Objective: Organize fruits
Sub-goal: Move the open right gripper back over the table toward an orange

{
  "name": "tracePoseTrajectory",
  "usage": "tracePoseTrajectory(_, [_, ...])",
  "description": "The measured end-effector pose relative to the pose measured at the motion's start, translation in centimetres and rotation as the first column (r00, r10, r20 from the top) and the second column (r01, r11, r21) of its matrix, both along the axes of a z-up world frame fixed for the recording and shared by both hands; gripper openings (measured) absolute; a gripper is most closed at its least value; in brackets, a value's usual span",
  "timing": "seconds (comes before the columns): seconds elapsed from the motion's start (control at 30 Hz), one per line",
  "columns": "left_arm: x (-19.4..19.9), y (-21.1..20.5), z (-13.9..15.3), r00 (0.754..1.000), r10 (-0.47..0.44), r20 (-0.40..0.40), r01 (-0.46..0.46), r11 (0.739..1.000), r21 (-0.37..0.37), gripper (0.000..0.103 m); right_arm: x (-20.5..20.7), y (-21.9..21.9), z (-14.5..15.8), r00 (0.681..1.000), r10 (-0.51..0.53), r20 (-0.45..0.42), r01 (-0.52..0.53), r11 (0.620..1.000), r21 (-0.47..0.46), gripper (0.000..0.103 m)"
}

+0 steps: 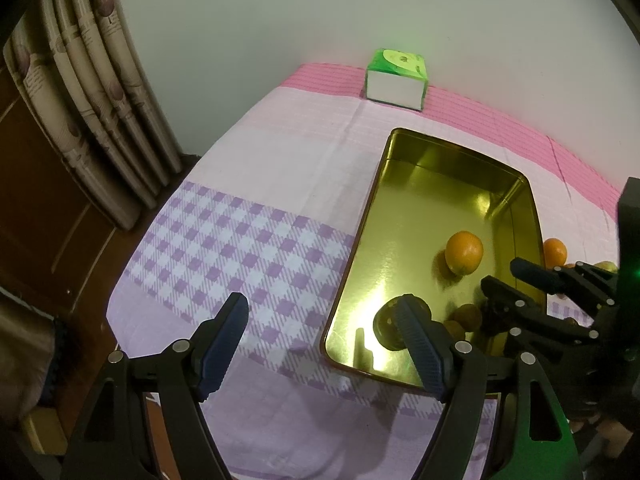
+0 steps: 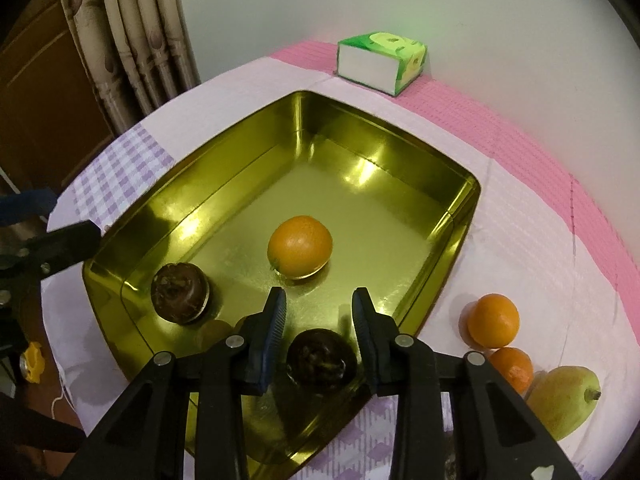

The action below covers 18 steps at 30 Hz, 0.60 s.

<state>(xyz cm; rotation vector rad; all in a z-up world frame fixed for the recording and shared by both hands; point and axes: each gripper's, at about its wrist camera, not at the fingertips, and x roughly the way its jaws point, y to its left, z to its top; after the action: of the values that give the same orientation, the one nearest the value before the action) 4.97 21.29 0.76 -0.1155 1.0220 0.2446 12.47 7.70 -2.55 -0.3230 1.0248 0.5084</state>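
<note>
Nearest of all, a dark round fruit (image 2: 322, 356) is clamped between the fingers of the right gripper (image 2: 319, 294), just over the near end of the gold tray (image 2: 460, 232). Inside the tray, an orange (image 2: 300, 246) and a second dark fruit (image 2: 180, 292) are already laid. The left gripper (image 1: 320, 300) is held wide apart and empty, left of the tray. It looks like a putting-in step. Next, the fruit should be lowered and let go. Two oranges (image 2: 494, 320) and a yellow-green fruit (image 2: 564, 400) are still waiting right of the tray.
</note>
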Motion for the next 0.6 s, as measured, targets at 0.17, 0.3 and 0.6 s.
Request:
tracePoseTrajectory(0.17, [0.0, -0.3, 0.2, 1.0, -0.018, 0.004, 0.018, 1.0, 0.003, 0.077, -0.6, -1.0, 1.5, 1.0, -0.018, 0.013, 0.017, 0.999, 0.045, 0.033])
tracePoseTrajectory(0.3, [0.0, -0.8, 0.3, 0.999, -0.041, 0.004, 0.041, 0.999, 0.012, 0.077, -1.4, -2.2, 2.8, 0.999, -0.038, 0.02, 0.036, 0.996, 0.083, 0.036])
tracePoseTrajectory(0.6, [-0.1, -1.4, 0.6, 0.997, -0.07, 0.012, 0.07, 0.997, 0.015, 0.077, -3.9, -8.4, 4.7, 0.992, -0.125, 0.033, 0.121, 0.986, 0.116, 0.039])
